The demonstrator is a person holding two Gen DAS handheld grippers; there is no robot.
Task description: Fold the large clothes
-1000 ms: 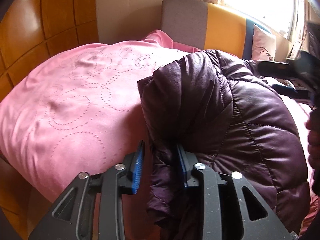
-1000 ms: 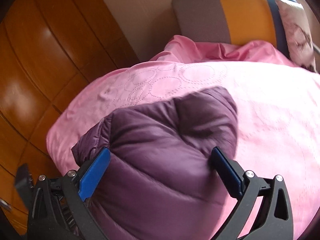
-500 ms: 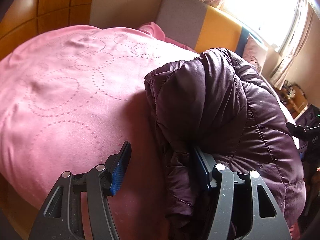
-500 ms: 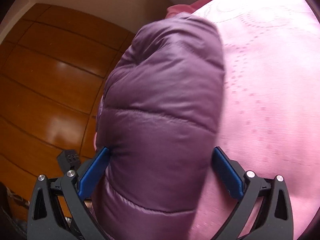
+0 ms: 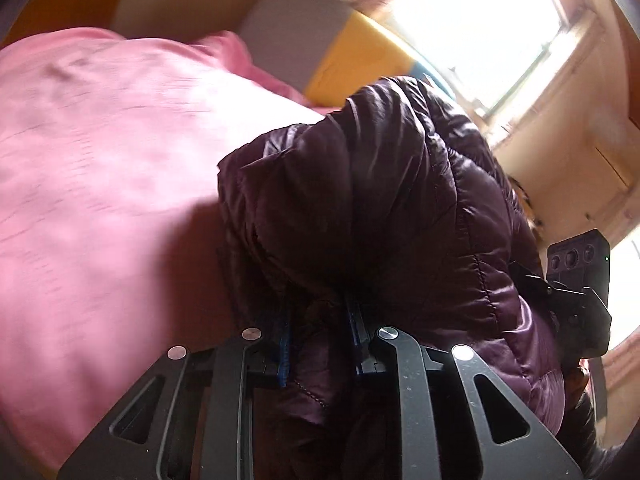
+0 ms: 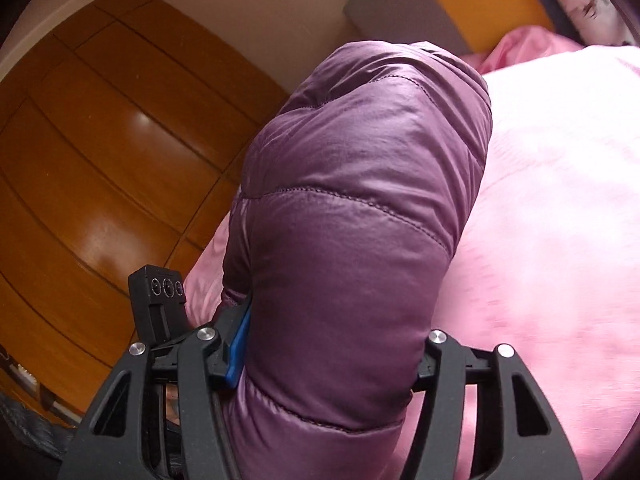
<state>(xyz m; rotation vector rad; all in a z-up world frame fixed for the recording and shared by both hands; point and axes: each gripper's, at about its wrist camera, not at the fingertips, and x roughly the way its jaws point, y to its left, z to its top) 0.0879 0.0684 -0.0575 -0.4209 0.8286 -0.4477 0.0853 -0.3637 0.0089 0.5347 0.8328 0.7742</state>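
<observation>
A dark purple quilted puffer jacket (image 5: 400,208) is bunched up above a pink bedspread (image 5: 100,184). My left gripper (image 5: 320,336) is shut on a fold of the jacket near its edge. In the right wrist view the jacket (image 6: 352,208) fills the gap between the fingers, and my right gripper (image 6: 328,340) is closed around a thick padded part of it. The right gripper's body shows at the right edge of the left wrist view (image 5: 576,288). The left gripper's body shows in the right wrist view (image 6: 160,304).
The pink bedspread (image 6: 560,240) covers the bed. A grey and yellow headboard (image 5: 320,48) stands behind it, with a bright window (image 5: 480,20) beyond. A wooden panelled wall (image 6: 100,160) lies to the left of the bed.
My left gripper opened half a second ago and has now shut on the jacket's fold. My right gripper has narrowed around the padded part. Both views have tilted as the jacket is lifted.
</observation>
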